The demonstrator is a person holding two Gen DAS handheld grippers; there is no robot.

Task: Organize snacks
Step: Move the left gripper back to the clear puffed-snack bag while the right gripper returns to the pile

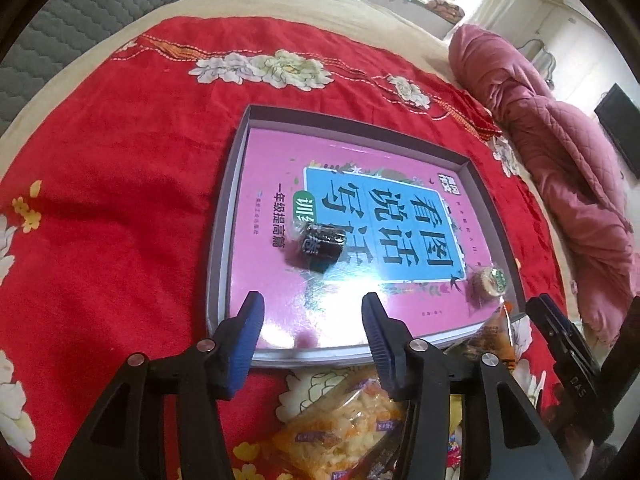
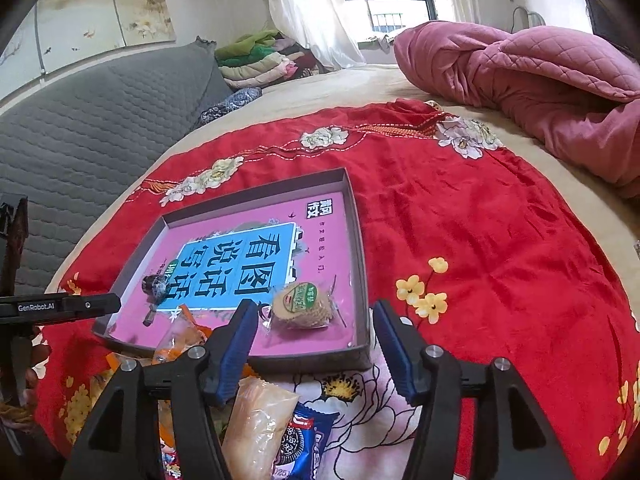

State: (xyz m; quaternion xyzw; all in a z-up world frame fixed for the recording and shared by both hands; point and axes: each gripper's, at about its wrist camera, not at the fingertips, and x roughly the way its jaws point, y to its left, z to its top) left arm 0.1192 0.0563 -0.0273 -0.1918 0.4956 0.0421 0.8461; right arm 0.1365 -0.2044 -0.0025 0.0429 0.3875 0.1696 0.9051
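A shallow grey box (image 1: 218, 240) (image 2: 358, 240) lined with a pink and blue book cover lies on the red floral cloth. In it lie a dark wrapped snack (image 1: 320, 245) (image 2: 155, 287) and a round wrapped biscuit (image 1: 489, 282) (image 2: 302, 305). My left gripper (image 1: 312, 320) is open and empty above the box's near edge. My right gripper (image 2: 314, 326) is open and empty, just short of the biscuit. Loose snacks lie in front of the box: a yellow-orange bag (image 1: 344, 420), an orange packet (image 1: 494, 338) (image 2: 178, 340), a pale packet (image 2: 260, 424) and a blue cookie pack (image 2: 306, 444).
A pink quilt (image 1: 560, 152) (image 2: 520, 76) is heaped at the right of the bed. A grey padded headboard (image 2: 88, 120) runs along the left. Folded clothes (image 2: 260, 58) are stacked at the back by the window.
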